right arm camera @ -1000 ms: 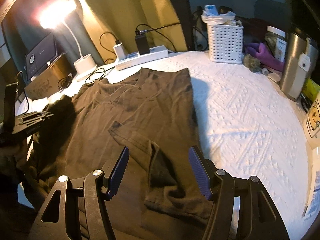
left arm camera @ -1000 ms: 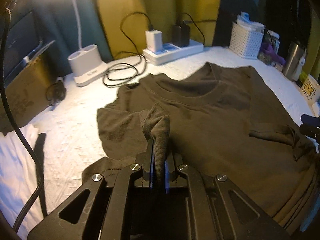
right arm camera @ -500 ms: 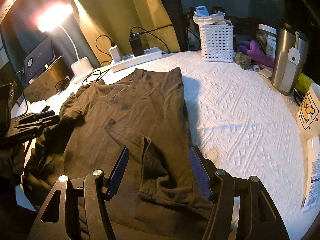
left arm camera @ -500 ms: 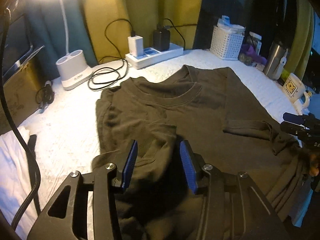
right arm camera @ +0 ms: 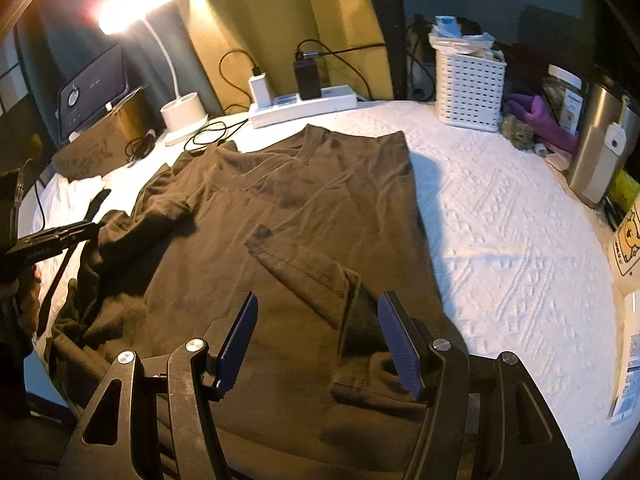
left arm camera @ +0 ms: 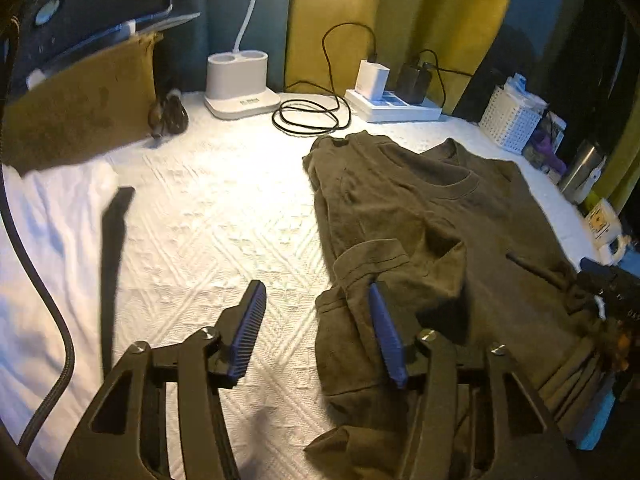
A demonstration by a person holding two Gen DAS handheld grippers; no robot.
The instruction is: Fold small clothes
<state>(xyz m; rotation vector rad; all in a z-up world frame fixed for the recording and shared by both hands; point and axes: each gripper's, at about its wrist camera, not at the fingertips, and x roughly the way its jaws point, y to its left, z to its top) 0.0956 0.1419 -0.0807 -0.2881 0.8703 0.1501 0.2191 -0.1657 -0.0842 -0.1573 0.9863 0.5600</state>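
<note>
Shirt (left arm camera: 460, 216) left sleeve (left arm camera: 372, 264) just released, folded inward; left gripper (left arm camera: 316, 328) jaws opening, nothing between, now off beside shirt. Right gripper (right arm camera: 318, 336) wide, empty, over right sleeve (right arm camera: 316, 276). Both sleeves in; body fold next.

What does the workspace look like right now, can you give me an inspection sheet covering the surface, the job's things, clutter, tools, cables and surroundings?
Surface: white textured bedspread, bare beside the shirt.
Job's things: dark t-shirt spread flat, both sleeves folded inward onto the body, hem bunched at the near edge.
Clutter: white basket, steel flask, purple cloth, cardboard box.
Tools: left tool opening, nothing between its fingers; right tool open above the folded sleeve, not gripping.
Cables: black cord coiled beside the power strip; two chargers plugged in.
Surroundings: lit desk lamp, yellow curtain.
</note>
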